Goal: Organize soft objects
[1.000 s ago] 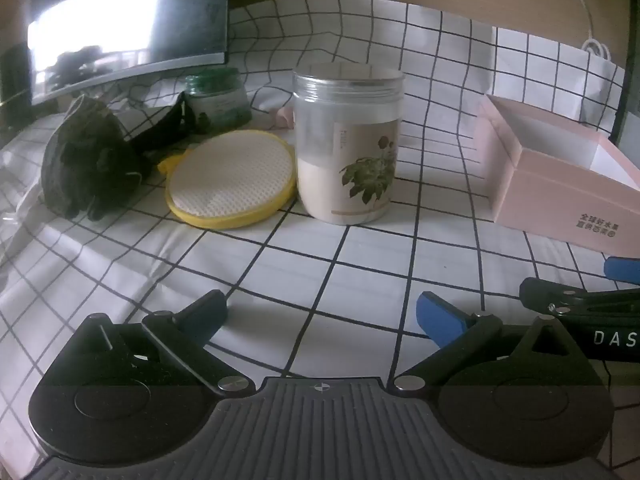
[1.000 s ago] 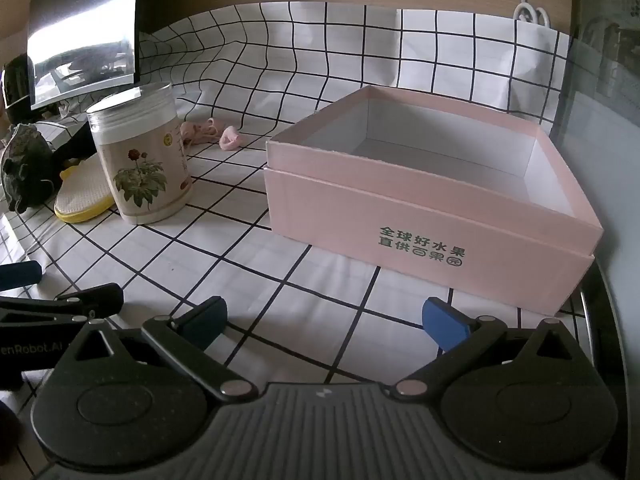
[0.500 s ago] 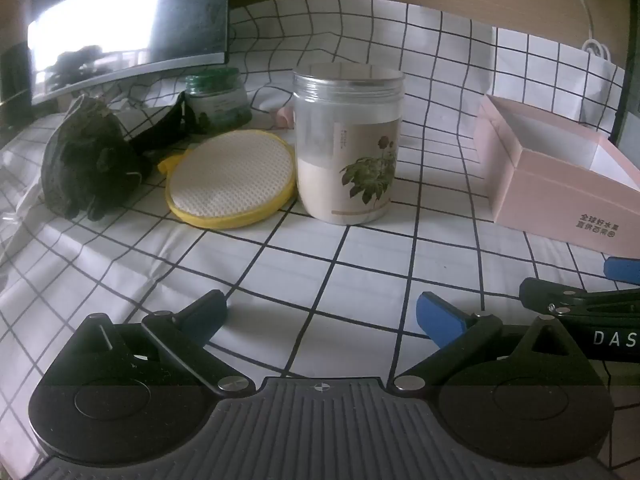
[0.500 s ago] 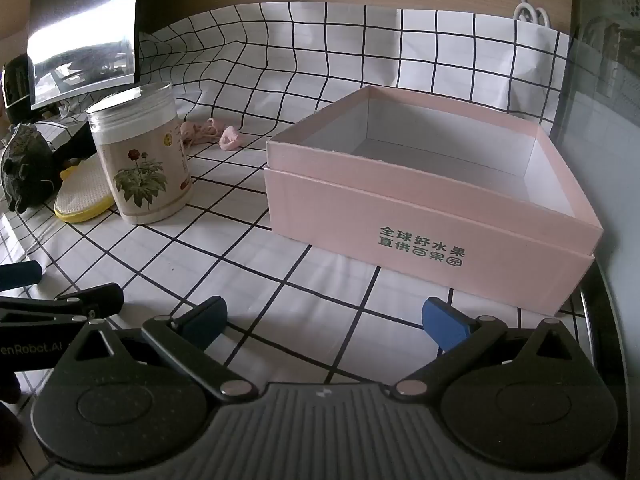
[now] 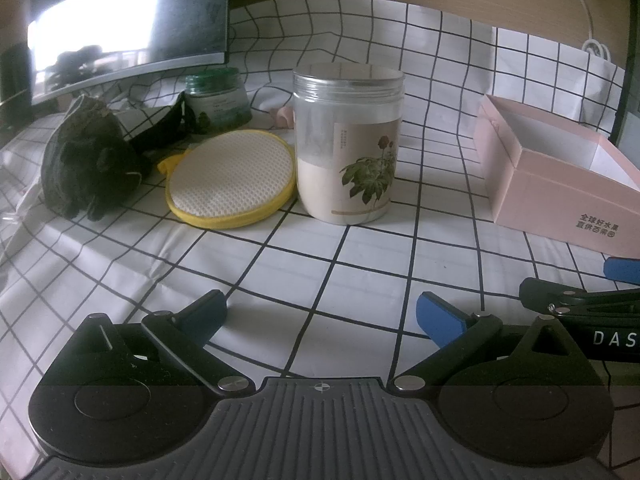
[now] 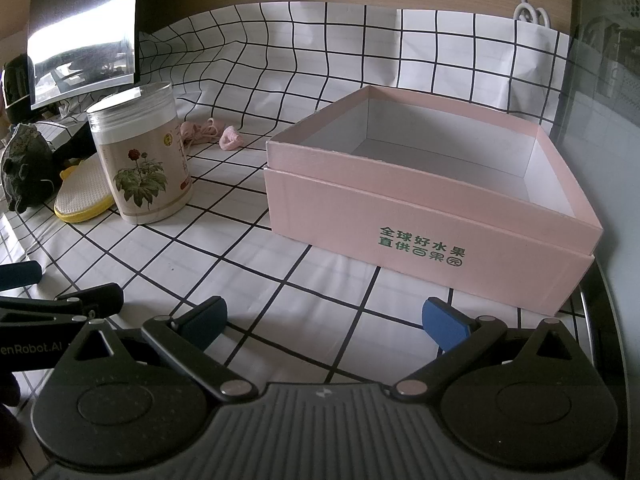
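A dark plush toy (image 5: 86, 168) lies at the left on the checked cloth, next to a round yellow-rimmed white pad (image 5: 232, 178). Both also show in the right wrist view, the toy (image 6: 26, 172) and the pad (image 6: 82, 190). Small pink soft pieces (image 6: 210, 134) lie behind the jar. An open, empty pink box (image 6: 432, 196) stands at the right; it also shows in the left wrist view (image 5: 560, 184). My left gripper (image 5: 320, 312) is open and empty, low over the cloth. My right gripper (image 6: 324, 316) is open and empty in front of the box.
A tall clear jar with a flower label (image 5: 348, 144) stands between the pad and the box. A small green-lidded jar (image 5: 218, 98) and a black item sit behind the pad. A monitor (image 5: 120, 28) stands at the back left. A white bag (image 6: 532, 56) leans behind the box.
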